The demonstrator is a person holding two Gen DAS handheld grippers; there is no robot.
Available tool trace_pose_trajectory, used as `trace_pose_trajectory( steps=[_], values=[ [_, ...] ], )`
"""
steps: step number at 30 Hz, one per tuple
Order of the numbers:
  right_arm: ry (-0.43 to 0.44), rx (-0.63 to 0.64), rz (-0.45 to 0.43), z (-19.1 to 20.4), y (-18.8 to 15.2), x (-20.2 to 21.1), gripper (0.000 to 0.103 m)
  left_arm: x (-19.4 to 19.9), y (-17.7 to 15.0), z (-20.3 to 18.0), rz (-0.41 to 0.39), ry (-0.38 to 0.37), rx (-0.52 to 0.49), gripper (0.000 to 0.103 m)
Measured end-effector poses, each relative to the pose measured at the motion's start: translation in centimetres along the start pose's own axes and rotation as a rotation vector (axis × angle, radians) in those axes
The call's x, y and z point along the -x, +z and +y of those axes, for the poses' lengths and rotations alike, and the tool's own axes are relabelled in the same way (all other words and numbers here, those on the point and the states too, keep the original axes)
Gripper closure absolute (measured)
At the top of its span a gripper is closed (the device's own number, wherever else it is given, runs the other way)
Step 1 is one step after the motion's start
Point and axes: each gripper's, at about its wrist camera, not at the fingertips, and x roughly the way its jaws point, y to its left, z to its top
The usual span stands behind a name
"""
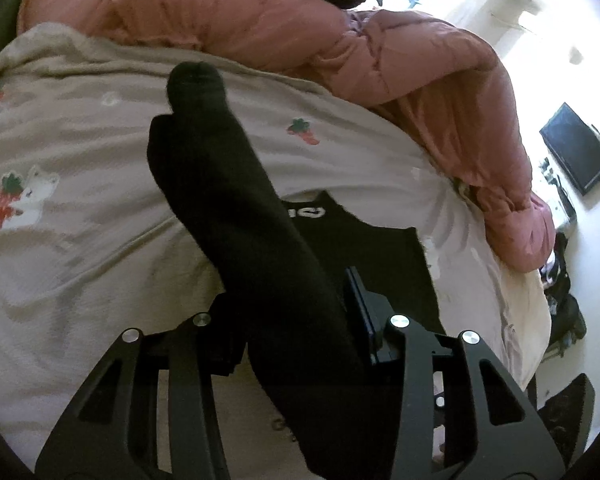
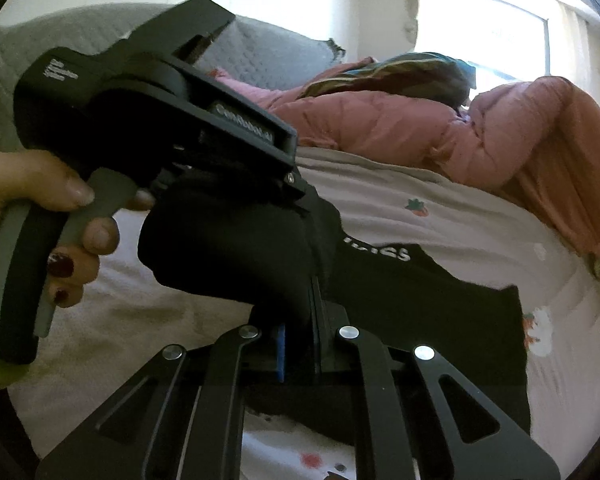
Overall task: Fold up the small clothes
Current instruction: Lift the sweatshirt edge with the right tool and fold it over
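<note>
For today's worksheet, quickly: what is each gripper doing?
Left gripper: closed on the black sock.
Right gripper: shut on the same sock.

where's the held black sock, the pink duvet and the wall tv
black sock [image 1: 228, 184], left wrist view, middle of its foot
pink duvet [image 1: 432, 72], left wrist view, top fold
wall tv [image 1: 576, 148], left wrist view, screen centre

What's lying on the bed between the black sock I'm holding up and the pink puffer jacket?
Only the strawberry-print sheet. In the left wrist view, bare sheet separates the black sock from the pink puffer jacket; nothing else lies there.
</note>
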Motion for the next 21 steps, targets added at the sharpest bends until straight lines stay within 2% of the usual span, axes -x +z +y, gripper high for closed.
trace_pose_trajectory(
  steps=[10, 18, 19, 20, 21],
  values=[
    [-0.022, -0.094, -0.001, -4.0, -2.3, 2.0, 0.096, -1.9, -0.2, -5.9, 0.024, 0.019, -0.098, 0.068],
    [-0.040, -0.157, 0.023, -7.2, -4.4, 3.1, 0.096, -5.0, -0.9, -9.9, 0.083, 0.020, -0.144, 0.067],
    [-0.044, -0.166, 0.033, -7.6, -4.7, 3.0, 0.096, -5.7, -1.0, -10.3, 0.104, 0.018, -0.142, 0.061],
    [-0.047, -0.181, 0.051, -8.0, -5.0, 2.9, 0.096, -6.7, -1.3, -10.6, 0.133, 0.015, -0.139, 0.047],
    [-0.045, -0.209, 0.075, -8.7, -5.4, 2.7, 0.096, -7.1, -1.5, -10.7, 0.143, 0.012, -0.141, 0.042]
  ],
)
